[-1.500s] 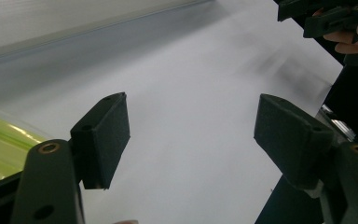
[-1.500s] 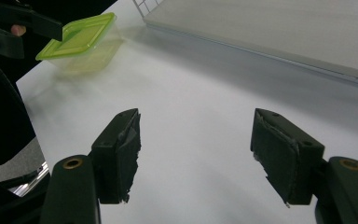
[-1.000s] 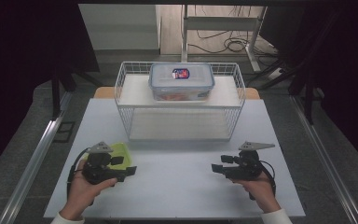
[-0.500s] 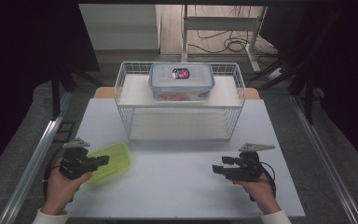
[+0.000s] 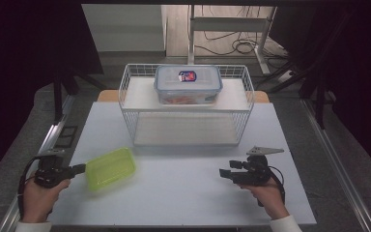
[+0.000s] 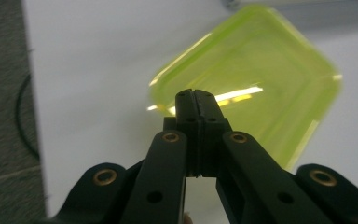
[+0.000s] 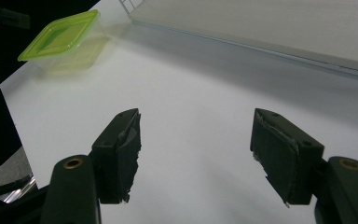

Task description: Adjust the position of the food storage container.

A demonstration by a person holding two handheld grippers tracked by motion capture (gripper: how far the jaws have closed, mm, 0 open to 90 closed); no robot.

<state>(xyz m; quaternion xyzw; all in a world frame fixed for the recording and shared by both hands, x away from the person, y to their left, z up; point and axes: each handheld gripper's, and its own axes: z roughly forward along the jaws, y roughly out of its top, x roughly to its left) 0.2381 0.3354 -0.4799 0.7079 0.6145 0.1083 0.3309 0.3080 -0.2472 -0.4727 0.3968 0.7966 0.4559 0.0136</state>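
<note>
The green box (image 5: 110,167) sits in the lower left of the high view, on the white bench (image 5: 183,193). It is a see-through plastic box with no lid on it. In the right gripper view it shows in the upper left corner, with its open side facing up.

The left gripper (image 5: 79,169) is at the box's near edge. Its jaws have just been closing, and in the left gripper view they are pressed tight together in front of the box's rim. They look like they pinch the thin rim, but I cannot be sure the rim is really between them.

The right gripper (image 5: 224,172) rests low on the right side of the high view, well apart from the box. Its jaws stand wide with nothing in them.

The box looks light and a bit bendy. Its smooth plastic may be slippery, so it could tip or slide out of a pinch. The rim is the best place to hold it, as the walls are too wide.

Behind, a wire basket (image 5: 125,96) holds a clear box with a blue lid (image 5: 188,79).
</note>
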